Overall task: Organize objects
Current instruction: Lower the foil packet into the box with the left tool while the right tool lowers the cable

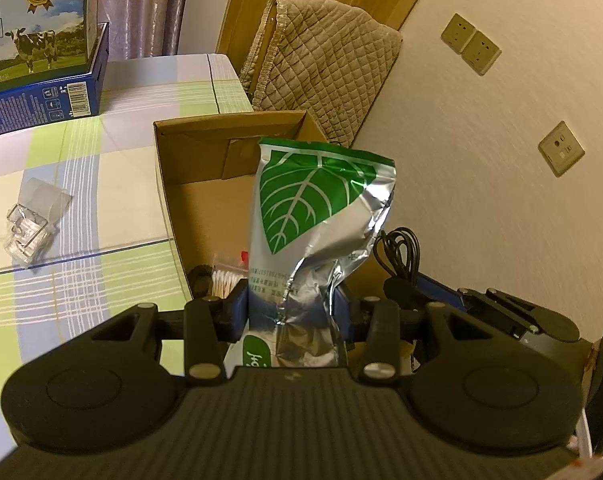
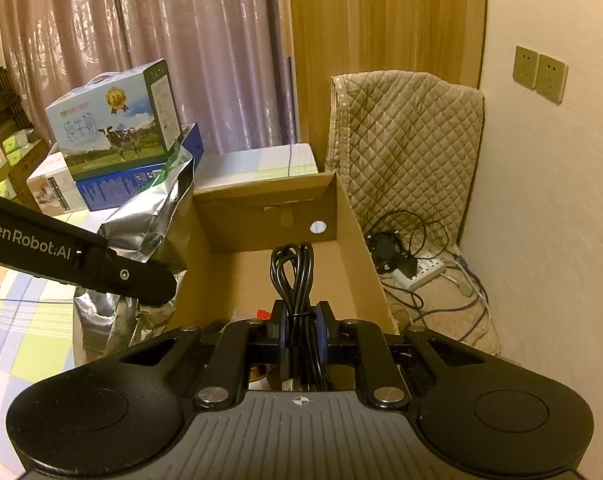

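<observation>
My left gripper is shut on a silver foil pouch with a green leaf print, held upright over the near end of an open cardboard box. The same pouch shows at the left of the right wrist view, beside the box. My right gripper is shut on a coiled black cable, held above the box's near end. The cable also appears to the right of the pouch in the left wrist view. A pack of cotton swabs lies in the box.
A clear plastic holder lies on the checked bedcover. Stacked milk cartons stand at the back left. A quilted cushion leans against the wall behind the box. A power strip and wires lie on the floor to the right.
</observation>
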`<state>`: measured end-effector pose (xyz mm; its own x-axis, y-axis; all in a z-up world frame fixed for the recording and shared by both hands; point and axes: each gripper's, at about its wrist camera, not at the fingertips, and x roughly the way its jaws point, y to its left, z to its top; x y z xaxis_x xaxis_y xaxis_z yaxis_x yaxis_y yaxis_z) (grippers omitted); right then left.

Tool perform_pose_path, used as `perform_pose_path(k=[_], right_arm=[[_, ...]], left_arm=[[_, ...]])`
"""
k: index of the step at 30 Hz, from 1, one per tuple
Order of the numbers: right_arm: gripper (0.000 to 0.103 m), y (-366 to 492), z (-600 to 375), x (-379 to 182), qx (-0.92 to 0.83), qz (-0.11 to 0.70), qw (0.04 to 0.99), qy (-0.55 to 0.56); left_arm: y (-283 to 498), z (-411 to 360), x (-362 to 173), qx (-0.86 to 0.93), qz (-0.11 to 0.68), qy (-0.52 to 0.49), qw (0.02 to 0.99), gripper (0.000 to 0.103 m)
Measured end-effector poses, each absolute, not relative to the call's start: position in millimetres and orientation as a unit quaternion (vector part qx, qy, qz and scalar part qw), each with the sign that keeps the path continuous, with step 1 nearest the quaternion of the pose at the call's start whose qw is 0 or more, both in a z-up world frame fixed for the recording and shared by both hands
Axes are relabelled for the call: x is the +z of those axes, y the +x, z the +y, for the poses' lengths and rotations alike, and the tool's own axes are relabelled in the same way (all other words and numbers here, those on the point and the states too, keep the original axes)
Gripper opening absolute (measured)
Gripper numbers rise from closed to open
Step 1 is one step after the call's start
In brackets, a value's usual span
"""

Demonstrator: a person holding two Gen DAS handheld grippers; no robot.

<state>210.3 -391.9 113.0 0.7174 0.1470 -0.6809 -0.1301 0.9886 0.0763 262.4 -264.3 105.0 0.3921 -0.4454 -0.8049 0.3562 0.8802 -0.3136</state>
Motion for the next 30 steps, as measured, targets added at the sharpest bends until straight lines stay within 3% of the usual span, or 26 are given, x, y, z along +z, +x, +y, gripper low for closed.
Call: perform_pose_path(k=[20, 23, 25, 30], right_arm=[[0.012, 258, -402, 96, 0.072, 0.384, 0.921, 0.015], [0.012, 263, -404, 93, 0.069, 0.385, 0.920, 0.018], [0.012, 265, -405, 90, 0.069, 0.387, 0.919, 0.022], [0.012, 269, -404, 85, 0.075, 0.391, 0.917, 0.025]], left_arm=[[319, -274, 88, -0.228, 0.497, -0.074, 0.834, 0.038], [325, -274, 81, -0.230, 0.494, -0.088, 0.834, 0.042], [328, -271, 80, -0.216, 0.485, -0.091, 0.843, 0.056], [330, -256, 80, -0.207, 0.473, -0.092, 0.851, 0.056]])
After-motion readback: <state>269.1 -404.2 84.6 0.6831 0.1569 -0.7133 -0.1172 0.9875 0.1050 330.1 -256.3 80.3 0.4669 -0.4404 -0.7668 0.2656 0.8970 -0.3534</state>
